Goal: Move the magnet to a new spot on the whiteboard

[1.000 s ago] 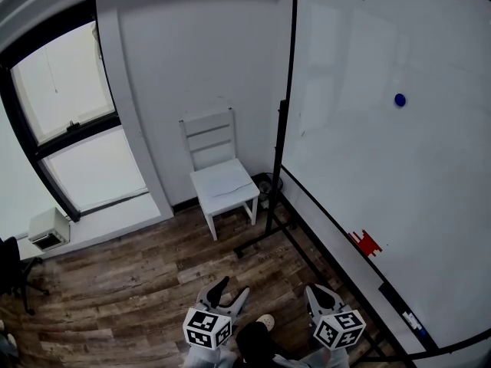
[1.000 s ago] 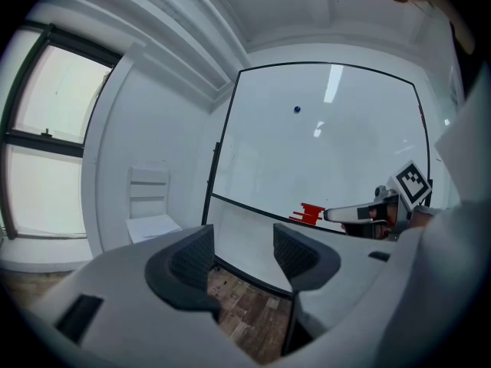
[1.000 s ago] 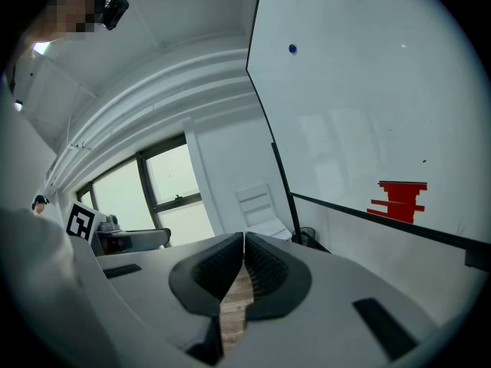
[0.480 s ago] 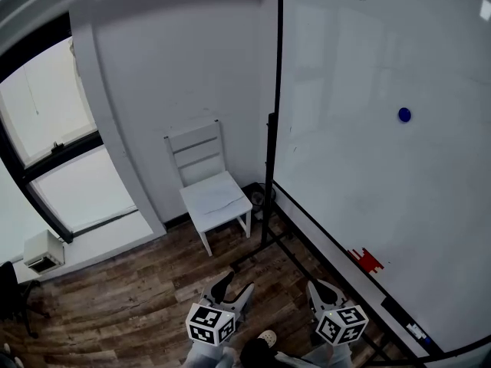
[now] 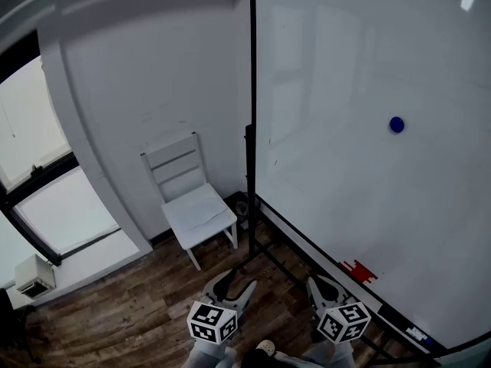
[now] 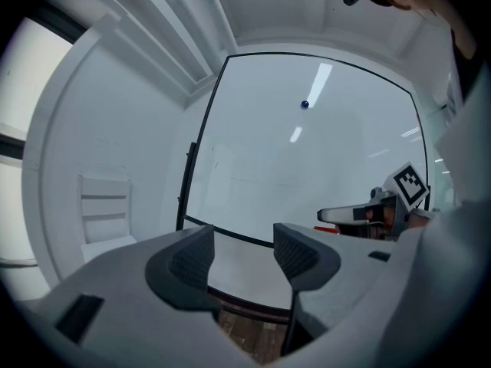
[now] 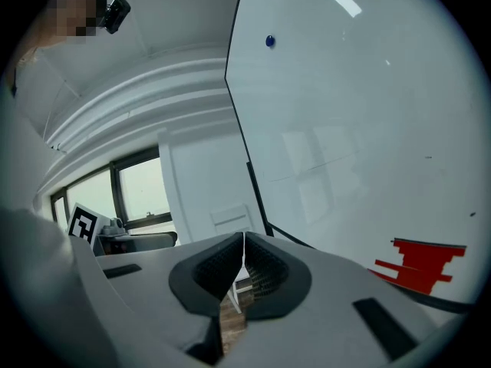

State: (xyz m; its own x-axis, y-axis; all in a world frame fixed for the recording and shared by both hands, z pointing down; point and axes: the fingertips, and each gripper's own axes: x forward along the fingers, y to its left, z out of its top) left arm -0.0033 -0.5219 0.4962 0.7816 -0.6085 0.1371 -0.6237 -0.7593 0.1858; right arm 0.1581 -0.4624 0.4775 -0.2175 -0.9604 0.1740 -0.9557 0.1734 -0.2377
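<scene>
Low over a dark wood-plank floor (image 5: 130,317), side by side and near each other: left tongs (image 5: 232,286) spread with only air between, right tongs (image 5: 323,285) pressed together on nothing.

Ahead of the right tongs and rising well above them, a large whiteboard (image 5: 345,67) on a black stand (image 5: 251,136), mostly bare, with ceiling lights mirrored on it. High up on it, well apart from both tongs, the small round blue magnet (image 5: 397,124), stuck to the board and untouched. Lower down, just ahead and to the right of the right tongs, a red jagged-edged thing (image 5: 359,270) at the board's bottom ledge.

Ahead and to the left of the left tongs, a white slatted chair (image 5: 188,198) against a plain white wall (image 5: 153,75). Further left, a dark-framed window (image 5: 46,198) above a white sill, with a small white box (image 5: 34,276) beneath it.

Hard to make out: a dark round shape (image 5: 242,204) at the stand's foot beside the chair, and a small white-and-blue item (image 5: 416,333) on the ledge to the right of the right tongs. Cut off by the frame: the window's left side and the board's right edge.
</scene>
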